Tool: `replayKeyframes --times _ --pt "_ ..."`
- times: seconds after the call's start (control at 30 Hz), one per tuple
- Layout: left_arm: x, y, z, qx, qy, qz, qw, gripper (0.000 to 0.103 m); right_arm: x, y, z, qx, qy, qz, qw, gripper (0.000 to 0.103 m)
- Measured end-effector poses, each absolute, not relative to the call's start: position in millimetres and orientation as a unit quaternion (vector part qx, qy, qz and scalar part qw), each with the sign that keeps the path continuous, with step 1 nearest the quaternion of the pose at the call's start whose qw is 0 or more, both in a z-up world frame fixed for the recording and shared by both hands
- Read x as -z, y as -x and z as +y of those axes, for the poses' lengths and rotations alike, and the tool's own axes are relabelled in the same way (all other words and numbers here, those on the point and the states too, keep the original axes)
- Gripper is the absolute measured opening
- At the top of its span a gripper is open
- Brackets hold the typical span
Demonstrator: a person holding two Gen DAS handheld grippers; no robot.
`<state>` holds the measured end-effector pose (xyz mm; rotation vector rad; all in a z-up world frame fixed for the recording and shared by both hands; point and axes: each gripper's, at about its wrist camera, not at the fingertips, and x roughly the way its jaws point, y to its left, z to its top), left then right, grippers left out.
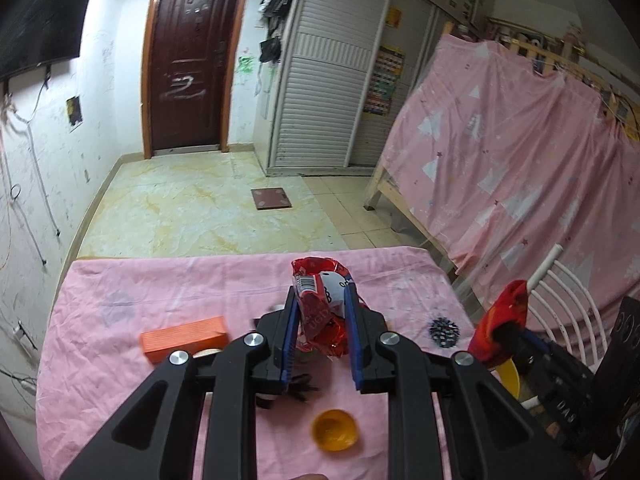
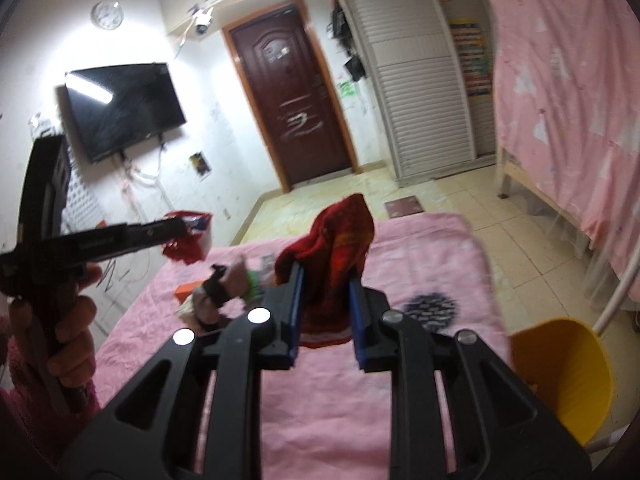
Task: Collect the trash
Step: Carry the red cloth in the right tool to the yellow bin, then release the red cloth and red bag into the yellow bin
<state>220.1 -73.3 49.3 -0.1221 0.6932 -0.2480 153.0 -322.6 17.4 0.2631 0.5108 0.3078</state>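
Landmark is the yellow bin (image 2: 560, 376), at the table (image 1: 160, 280) corner by the white chair (image 1: 568, 304). Table is well left of the bin, pink cloth reaching its far edge, open floor beyond; plenty of room above for a carry.

Right claw (image 2: 326, 280) is clamped on a crumpled red wrapper (image 2: 332, 256), held up in the air near the bin, on its left. Risk: the loose top flops and it drops short, onto the cloth.

Left claw (image 1: 322, 300) is clamped on a red snack packet (image 1: 320, 300), further left of the bin, above the table. Risk: the two claws cross at the bin mouth and collide.

Orange cap (image 1: 335, 434) and orange box (image 1: 184, 338) lie further left still, under the carry path; a low pass could knock them off.
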Motion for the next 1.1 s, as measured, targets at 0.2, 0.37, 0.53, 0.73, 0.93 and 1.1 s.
replayKeyframes --times 0.2,0.37,0.53,0.73,0.93,1.1 --pt "-51 -219 -116 0.144 0.041 0.342 0.928 0.015 -20 -142 -362 -0.121 -0.147 0.231 0.954 0.020" --pt "-50 -215 -156 0.163 0.020 0.346 0.924 0.015 -19 -135 -392 -0.097 -0.162 0.215 0.958 0.020" --pt "-46 -215 -192 0.181 0.004 0.353 0.918 0.015 -18 -128 -426 -0.052 -0.173 0.199 0.963 0.020" --pt "-40 -215 -237 0.203 -0.016 0.361 0.910 0.015 -8 -121 -463 0.022 -0.173 0.199 0.964 0.020" --pt "-34 -213 -280 0.225 -0.036 0.368 0.901 0.015 14 -127 -500 0.043 -0.209 0.219 0.952 0.028" --pt "-28 -210 -308 0.241 -0.050 0.375 0.894 0.015 23 -126 -513 0.049 -0.225 0.220 0.948 0.048"
